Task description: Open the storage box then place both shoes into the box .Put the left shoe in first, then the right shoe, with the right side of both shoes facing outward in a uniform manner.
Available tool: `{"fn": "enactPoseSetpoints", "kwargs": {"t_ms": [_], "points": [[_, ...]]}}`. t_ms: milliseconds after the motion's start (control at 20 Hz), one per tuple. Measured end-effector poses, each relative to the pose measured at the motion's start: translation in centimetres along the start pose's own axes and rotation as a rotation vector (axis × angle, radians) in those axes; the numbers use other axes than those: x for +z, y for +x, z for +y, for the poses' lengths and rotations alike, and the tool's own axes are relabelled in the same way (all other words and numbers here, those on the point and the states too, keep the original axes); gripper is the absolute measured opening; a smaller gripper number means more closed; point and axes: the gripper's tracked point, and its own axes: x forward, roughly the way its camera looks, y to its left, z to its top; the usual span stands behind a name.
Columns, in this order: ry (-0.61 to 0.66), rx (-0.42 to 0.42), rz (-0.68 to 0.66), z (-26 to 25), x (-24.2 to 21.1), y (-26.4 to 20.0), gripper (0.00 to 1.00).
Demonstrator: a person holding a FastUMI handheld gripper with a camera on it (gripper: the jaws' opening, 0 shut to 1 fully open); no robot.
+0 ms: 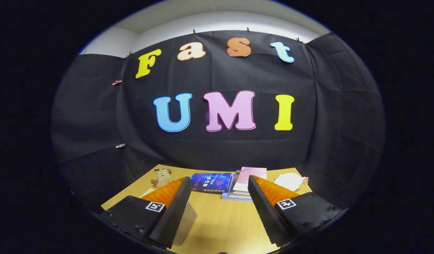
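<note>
We hold the claw [219, 181] up above the worktop [217, 222], its fingers spread wide with only bare wood between them, pinching nothing. Our landmark is the blue book [210, 182], lying flat at the far side of the worktop, just beyond the gap between the fingers and close to the tip of the left one. Right of the blue book, touching it or nearly so, sits a small stack of books [240, 194] with a pink book [250, 177] on top; the right finger's tip covers part of that stack. Left of the blue book, past the left finger, a little plush toy [162, 177] sits near the worktop's far edge. Well to the right of the blue book, beyond the right finger, a white soft thing [289, 181] lies near the far corner; we cannot tell what it is. Of the storage box and the shoes we can place nothing from here. Behind the blue book rises the black cloth wall [97, 123].
</note>
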Motion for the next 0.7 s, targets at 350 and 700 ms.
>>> {"fn": "enactPoseSetpoints", "kwargs": {"t_ms": [350,700], "points": [[-0.054,0.037,0.074,-4.0,-4.9,-0.6,0.98],[-0.042,0.011,0.087,-2.7,-5.2,0.2,0.98]]}}
